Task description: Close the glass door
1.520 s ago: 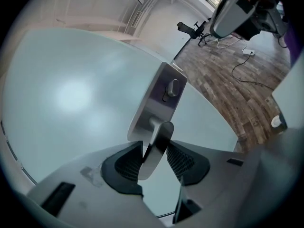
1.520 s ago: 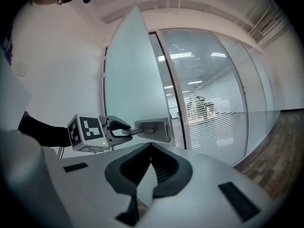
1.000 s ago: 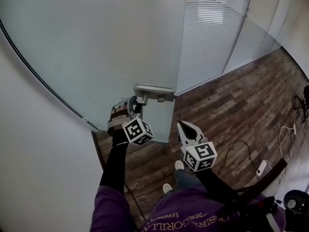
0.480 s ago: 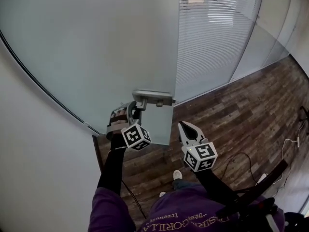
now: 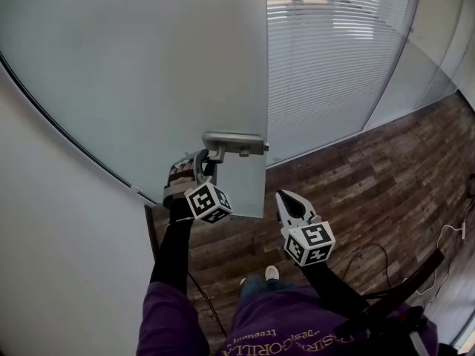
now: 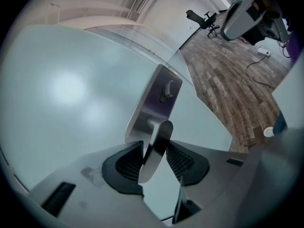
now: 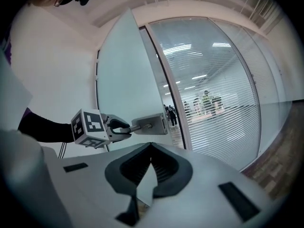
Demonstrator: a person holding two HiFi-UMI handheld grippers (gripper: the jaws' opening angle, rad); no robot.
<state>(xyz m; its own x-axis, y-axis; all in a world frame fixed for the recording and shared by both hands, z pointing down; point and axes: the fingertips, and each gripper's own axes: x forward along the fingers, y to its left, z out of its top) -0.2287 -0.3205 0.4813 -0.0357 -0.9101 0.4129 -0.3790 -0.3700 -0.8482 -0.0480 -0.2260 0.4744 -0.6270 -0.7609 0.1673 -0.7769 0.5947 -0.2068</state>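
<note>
The frosted glass door [image 5: 148, 65] fills the upper left of the head view, with its free edge running down the middle. A metal handle plate [image 5: 234, 143] sits at that edge. My left gripper [image 5: 199, 165] reaches up to it from below left. In the left gripper view the silver lever handle [image 6: 156, 146] stands between the black pads [image 6: 126, 161], which close on it. My right gripper [image 5: 286, 199] hovers to the right of the door edge, apart from it, jaws together and holding nothing. The right gripper view shows the left gripper [image 7: 118, 127] on the handle plate [image 7: 152, 122].
A white wall [image 5: 59, 258] runs along the left. Beyond the door edge stands a glass partition with blinds [image 5: 334, 50]. Dark wood floor [image 5: 356, 191] lies on the right with cables [image 5: 445, 236] on it. The person's shoe [image 5: 272, 273] shows below.
The door edge and handle have shifted left against the blinds partition. Both grippers moved along with it. The left grip on the handle looks the same.
</note>
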